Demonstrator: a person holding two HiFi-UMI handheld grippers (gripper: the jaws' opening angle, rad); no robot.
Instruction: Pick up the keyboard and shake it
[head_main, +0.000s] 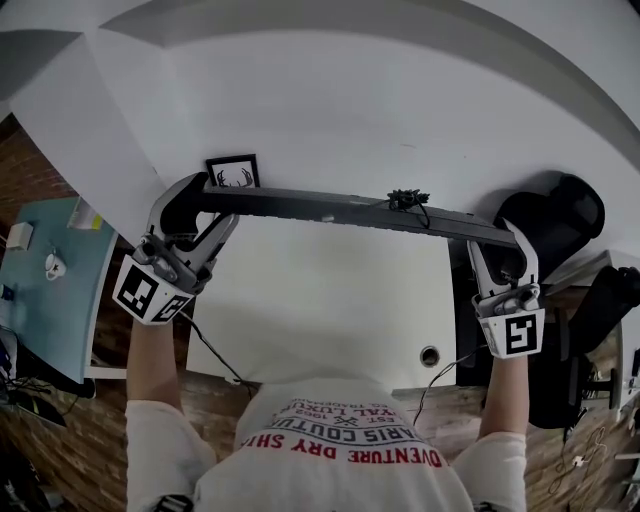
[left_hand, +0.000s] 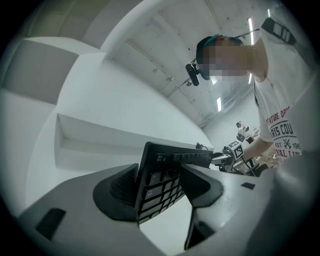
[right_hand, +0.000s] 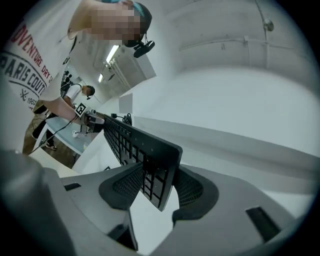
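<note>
A long black keyboard (head_main: 350, 212) hangs in the air above the white desk (head_main: 330, 310), turned on edge, so the head view shows only its thin side. My left gripper (head_main: 218, 200) is shut on its left end. In the left gripper view the keyboard (left_hand: 160, 172) stands upright between the pads (left_hand: 122, 187) of that gripper (left_hand: 159, 185). My right gripper (head_main: 497, 240) is shut on the right end. The right gripper view has the keyboard (right_hand: 135, 142) clamped in that gripper (right_hand: 157, 187), keys facing left. A bunched cable (head_main: 408, 198) sits on the top edge.
A small black picture frame (head_main: 232, 172) stands on the desk behind the left end. The desk has a round cable hole (head_main: 430, 355) near its front edge. A black office chair (head_main: 555, 225) is at the right, a light-blue table (head_main: 50, 290) at the left.
</note>
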